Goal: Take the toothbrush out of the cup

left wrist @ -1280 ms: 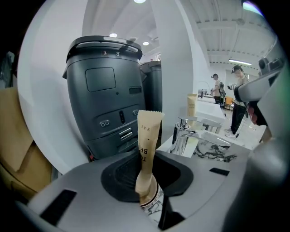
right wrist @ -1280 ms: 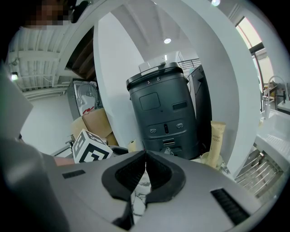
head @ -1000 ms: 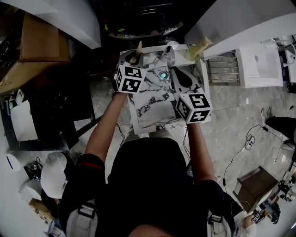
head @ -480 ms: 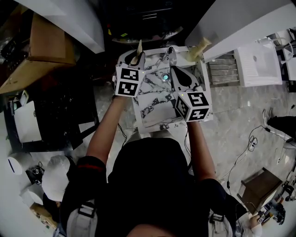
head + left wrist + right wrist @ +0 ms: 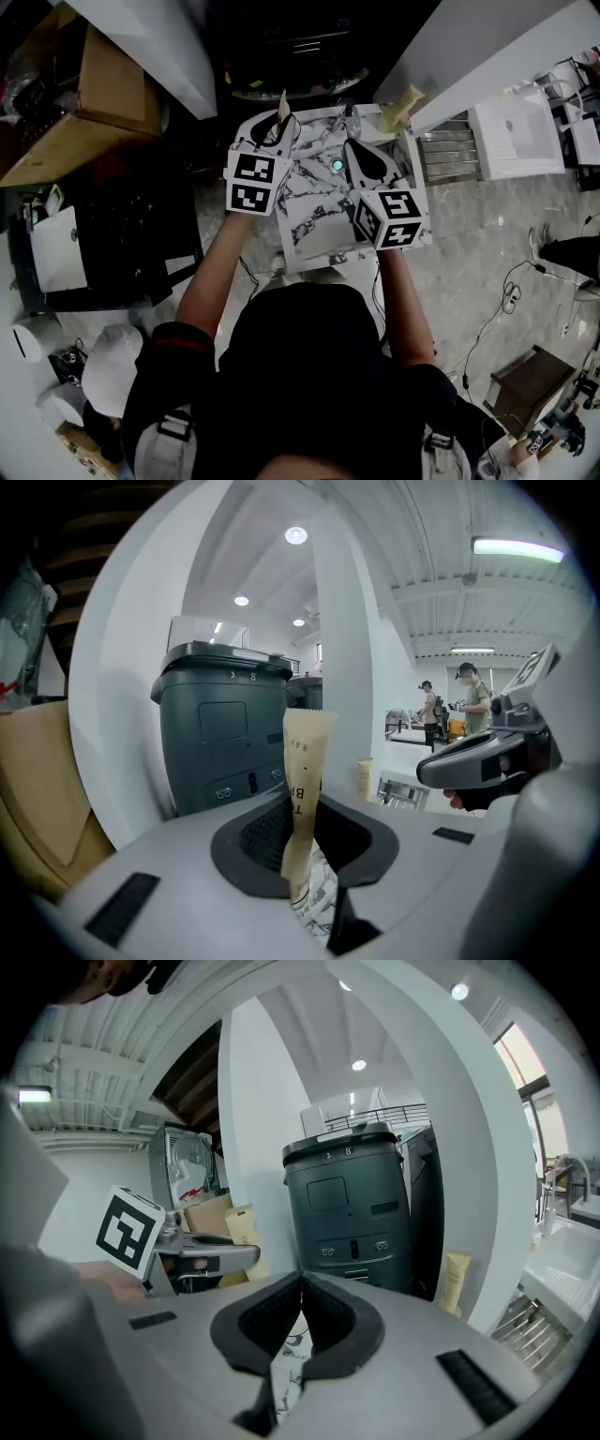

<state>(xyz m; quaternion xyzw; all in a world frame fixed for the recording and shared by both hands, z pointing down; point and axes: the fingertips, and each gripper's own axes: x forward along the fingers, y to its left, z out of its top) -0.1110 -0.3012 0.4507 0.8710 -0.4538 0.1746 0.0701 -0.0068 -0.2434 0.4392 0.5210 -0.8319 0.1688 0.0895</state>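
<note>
Quick notes on this one. The toothbrush (image 5: 306,761) was in its tan paper sleeve, pinched upright in my left fingers (image 5: 251,841). It was up over the table's (image 5: 314,230) far left corner and clear of the cup (image 5: 336,166). At least, I took that small teal round thing near the far edge for the cup, though it was too small to be sure. My right fingers (image 5: 261,1321) were clenched on nothing.

Handling-wise, my guess: it weighs next to nothing, with a stiff handle inside. The paper looked thin and a bit slick though, so it could swivel or slide in a pinch. I'd grab the sleeve's lower half where the handle sits, not the flat crimped top, which would just fold.

Count: one toothbrush, one cup, one tan tube (image 5: 403,98) at the far right corner, and one grey bin (image 5: 225,728) behind the table.
</note>
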